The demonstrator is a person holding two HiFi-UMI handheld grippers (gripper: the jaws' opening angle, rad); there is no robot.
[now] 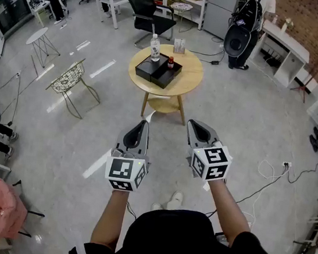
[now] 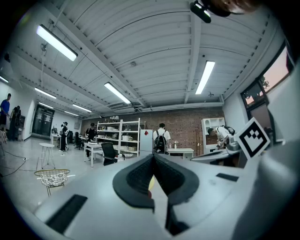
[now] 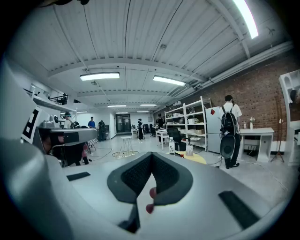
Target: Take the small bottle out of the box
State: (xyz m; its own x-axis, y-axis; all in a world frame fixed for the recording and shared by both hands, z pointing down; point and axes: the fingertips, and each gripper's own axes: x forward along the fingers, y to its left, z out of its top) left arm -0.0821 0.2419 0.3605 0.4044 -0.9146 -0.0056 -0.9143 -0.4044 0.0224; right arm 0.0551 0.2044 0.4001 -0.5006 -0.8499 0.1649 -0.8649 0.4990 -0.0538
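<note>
Open-plan workshop: near the round table (image 1: 194, 70) carrying box (image 1: 158, 70) and small bottle (image 1: 170, 62), left gripper (image 1: 143, 124) and right gripper (image 1: 193, 125) hover, jaws pressed together, empty.

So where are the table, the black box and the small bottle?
Table (image 1: 191, 75): head view, bare top on its right side.
Box (image 1: 154, 70): head view, its dark top.
Small bottle (image 1: 170, 63): head view, its red body.

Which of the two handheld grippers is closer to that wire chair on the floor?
Left. The left gripper is held to the right of the wire chair, floor between them; the right gripper is farther right, on the left gripper's far side.
</note>
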